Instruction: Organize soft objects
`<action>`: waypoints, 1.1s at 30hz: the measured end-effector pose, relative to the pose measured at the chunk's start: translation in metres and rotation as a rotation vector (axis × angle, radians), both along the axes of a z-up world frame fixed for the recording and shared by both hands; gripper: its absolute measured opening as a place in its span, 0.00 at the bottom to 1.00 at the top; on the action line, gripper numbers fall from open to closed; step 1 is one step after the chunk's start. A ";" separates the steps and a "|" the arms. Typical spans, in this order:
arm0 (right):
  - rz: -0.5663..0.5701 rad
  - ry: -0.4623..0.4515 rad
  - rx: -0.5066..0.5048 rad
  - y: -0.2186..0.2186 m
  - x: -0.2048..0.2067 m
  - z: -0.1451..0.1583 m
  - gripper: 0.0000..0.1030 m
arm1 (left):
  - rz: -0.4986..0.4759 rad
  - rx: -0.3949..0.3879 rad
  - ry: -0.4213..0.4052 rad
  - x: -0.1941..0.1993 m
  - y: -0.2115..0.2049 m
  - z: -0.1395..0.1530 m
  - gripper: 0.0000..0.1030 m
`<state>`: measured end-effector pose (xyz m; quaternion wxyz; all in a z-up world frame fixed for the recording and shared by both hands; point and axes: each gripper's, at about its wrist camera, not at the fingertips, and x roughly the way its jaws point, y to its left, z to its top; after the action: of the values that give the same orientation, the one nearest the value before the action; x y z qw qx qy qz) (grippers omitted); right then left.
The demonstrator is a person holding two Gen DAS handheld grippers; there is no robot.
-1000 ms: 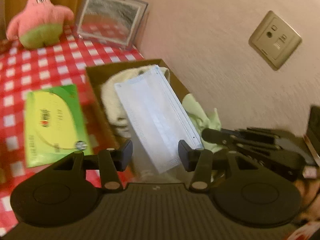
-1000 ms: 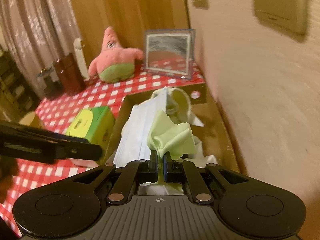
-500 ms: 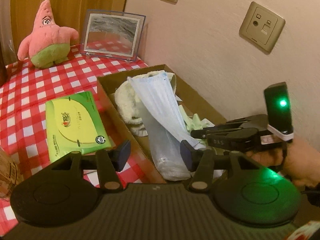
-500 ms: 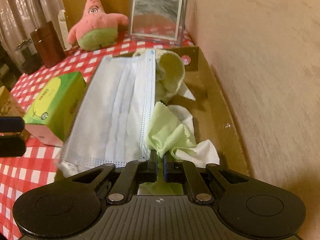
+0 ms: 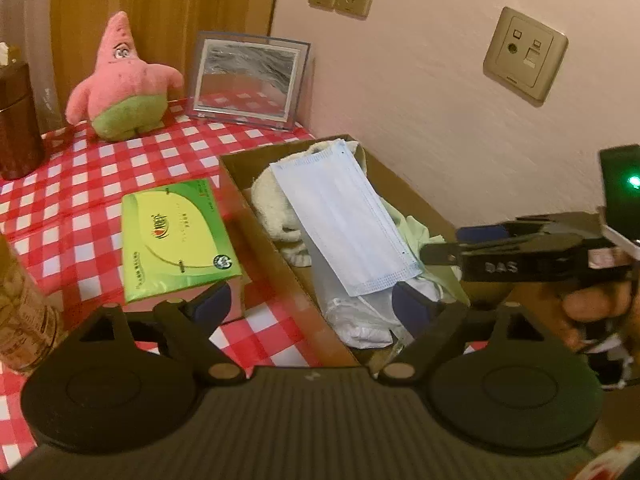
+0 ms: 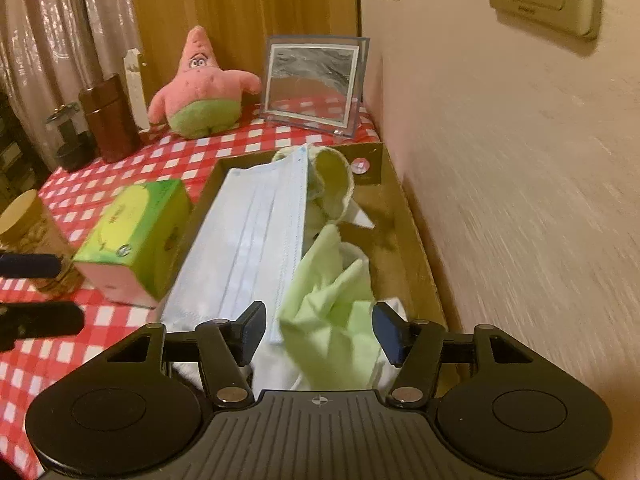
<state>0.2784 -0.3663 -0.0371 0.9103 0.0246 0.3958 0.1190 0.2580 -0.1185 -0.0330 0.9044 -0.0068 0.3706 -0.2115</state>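
Observation:
A brown cardboard box (image 5: 404, 188) (image 6: 404, 216) lies along the wall and holds soft things. A light blue face mask (image 5: 344, 220) (image 6: 248, 240) lies on top of a cream sock (image 5: 272, 204) (image 6: 332, 180) and a white plastic packet (image 5: 352, 316). A light green cloth (image 6: 328, 300) lies loose in the box between my right gripper's (image 6: 320, 336) open jaws. My left gripper (image 5: 312, 304) is open and empty over the box's near end. The right gripper also shows in the left wrist view (image 5: 444, 246).
A green tissue pack (image 5: 176, 240) (image 6: 136, 232) lies left of the box on the red checked cloth (image 5: 80, 184). A pink starfish plush (image 5: 120, 84) (image 6: 200, 88) and a framed picture (image 5: 248, 80) (image 6: 316, 84) stand at the back. A brown canister (image 6: 108, 116) and a jar (image 6: 36, 236) stand left.
My right gripper has opened and let go of the green cloth, which now lies in the box. Both grippers have drawn back from the box a little.

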 end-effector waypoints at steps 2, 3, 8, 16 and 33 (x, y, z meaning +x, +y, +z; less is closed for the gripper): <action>0.003 0.002 -0.016 0.001 -0.009 0.004 0.60 | 0.017 0.000 -0.002 -0.004 0.002 0.002 0.92; 0.001 0.000 -0.018 0.001 -0.014 0.006 0.61 | 0.031 0.002 -0.005 -0.007 0.003 0.004 0.95; -0.024 -0.001 -0.004 -0.003 -0.033 0.021 0.61 | 0.063 -0.010 -0.018 -0.021 0.009 0.013 0.97; -0.041 -0.034 0.012 0.001 -0.068 0.050 0.61 | 0.070 -0.038 -0.063 -0.053 0.019 0.026 0.97; -0.094 -0.084 0.055 0.023 -0.168 0.096 0.66 | 0.210 0.012 -0.084 -0.146 0.050 0.045 1.00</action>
<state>0.1101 -0.3431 0.0585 0.9297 0.0631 0.3521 0.0879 0.1125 -0.0689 0.0125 0.9363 -0.0315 0.3308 -0.1134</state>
